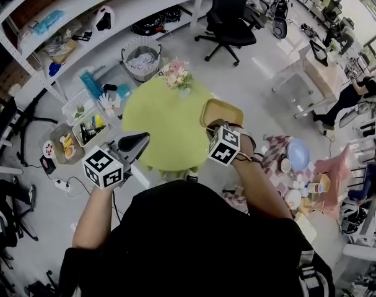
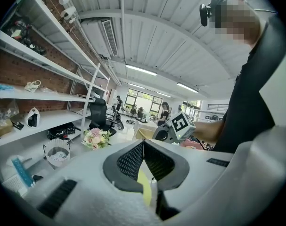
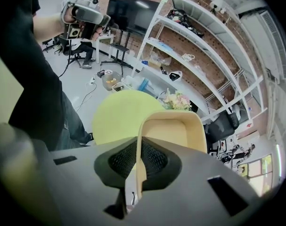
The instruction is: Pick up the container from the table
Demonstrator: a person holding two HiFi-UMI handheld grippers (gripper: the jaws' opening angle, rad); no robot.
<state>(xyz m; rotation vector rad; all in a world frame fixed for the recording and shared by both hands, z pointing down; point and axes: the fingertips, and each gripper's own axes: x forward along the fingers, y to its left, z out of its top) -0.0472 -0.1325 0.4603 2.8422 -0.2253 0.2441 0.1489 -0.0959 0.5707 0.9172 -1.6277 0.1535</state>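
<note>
Right tool (image 3: 139, 142) pinches one wall of the beige container (image 3: 175, 131), jaws narrow on it, above the green worktop (image 3: 117, 117). Better to keep the pinch firm and the container level, away from the flowers (image 3: 178, 100). Left tool (image 2: 143, 147) is closed on nothing.

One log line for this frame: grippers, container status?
right gripper: fingers shut on container rim | container: held over green table | left gripper: shut, empty

The left gripper (image 1: 140, 140), at nine o'clock in the head view, is pointing toward two o'clock, jaws pressing together empty. The right gripper (image 1: 216, 125), at three o'clock, is angling downward, pinching the container (image 1: 222, 112) wall.
</note>
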